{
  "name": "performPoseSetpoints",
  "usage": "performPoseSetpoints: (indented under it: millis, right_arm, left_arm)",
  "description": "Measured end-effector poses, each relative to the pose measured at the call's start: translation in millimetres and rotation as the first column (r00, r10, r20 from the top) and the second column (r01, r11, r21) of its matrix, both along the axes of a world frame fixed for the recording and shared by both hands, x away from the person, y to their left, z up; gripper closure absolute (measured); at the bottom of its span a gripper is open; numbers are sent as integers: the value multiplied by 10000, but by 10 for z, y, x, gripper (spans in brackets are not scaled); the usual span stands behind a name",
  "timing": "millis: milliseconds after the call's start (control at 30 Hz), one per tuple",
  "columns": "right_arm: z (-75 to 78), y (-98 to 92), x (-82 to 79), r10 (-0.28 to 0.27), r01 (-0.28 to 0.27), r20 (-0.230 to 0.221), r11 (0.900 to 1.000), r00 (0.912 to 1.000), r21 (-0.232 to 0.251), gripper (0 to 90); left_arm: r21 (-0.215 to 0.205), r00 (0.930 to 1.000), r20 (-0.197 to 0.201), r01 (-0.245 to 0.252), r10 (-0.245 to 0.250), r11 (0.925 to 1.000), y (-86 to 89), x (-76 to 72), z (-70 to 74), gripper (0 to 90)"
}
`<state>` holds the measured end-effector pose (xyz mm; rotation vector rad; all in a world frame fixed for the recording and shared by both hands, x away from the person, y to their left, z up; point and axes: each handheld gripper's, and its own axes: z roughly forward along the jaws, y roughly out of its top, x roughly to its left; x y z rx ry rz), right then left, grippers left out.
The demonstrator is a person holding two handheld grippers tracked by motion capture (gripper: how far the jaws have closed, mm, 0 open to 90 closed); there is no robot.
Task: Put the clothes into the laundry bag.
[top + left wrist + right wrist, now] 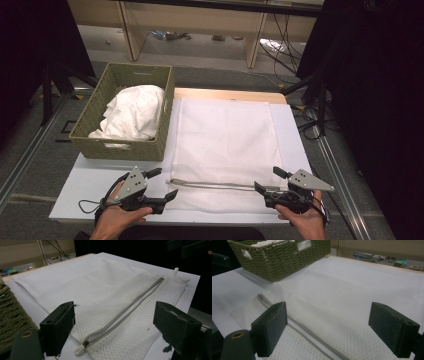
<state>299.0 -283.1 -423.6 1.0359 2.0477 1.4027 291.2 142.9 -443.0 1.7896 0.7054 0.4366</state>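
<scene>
A white mesh bag point(225, 150) lay flat on the desk point(90, 182), its grey zipper point(215, 185) running along the near edge between the two tools, probably so each end could be reached at once. The left tool point(159, 185) hovered by the zipper pull point(81, 349), jaws wide and holding nothing. The right tool point(270, 181) sat at the zipper's other end, also agape and empty. A woven basket point(100, 145) with white cloth point(132, 112) stood at the bag's left side, touching it, likely the supply for filling. The desk was white with a wooden far edge; beyond lay grey floor, cables and pale furniture.
</scene>
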Motion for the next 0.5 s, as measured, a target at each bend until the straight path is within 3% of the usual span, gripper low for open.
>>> performPoseSetpoints:
  millis: [33,67,133,200,500]
  right_arm:
    - [-5,6,1,58,-57,-75,9999,10000,117,164]
    - [3,0,-9,-131,130,-52,9999,9999,-49,164]
    - [0,-3,4,92,-92,-97,10000,9999,-5,165]
    - [5,-10,-1,-52,52,-3,9997,10000,-238,164]
    - [-3,10,0,14,-16,-162,9999,9999,-138,165]
  left_arm:
    - [7,10000,3,5,-5,10000,1,1,0,174]
    - [23,10000,10,15,-15,10000,1,1,0,174]
    - [15,10000,-43,19,-19,10000,-3,-2,-3,174]
    - [98,10000,15,26,-26,9999,-2,-1,0,174]
    - [25,10000,-41,-10,10,10000,-7,2,-2,174]
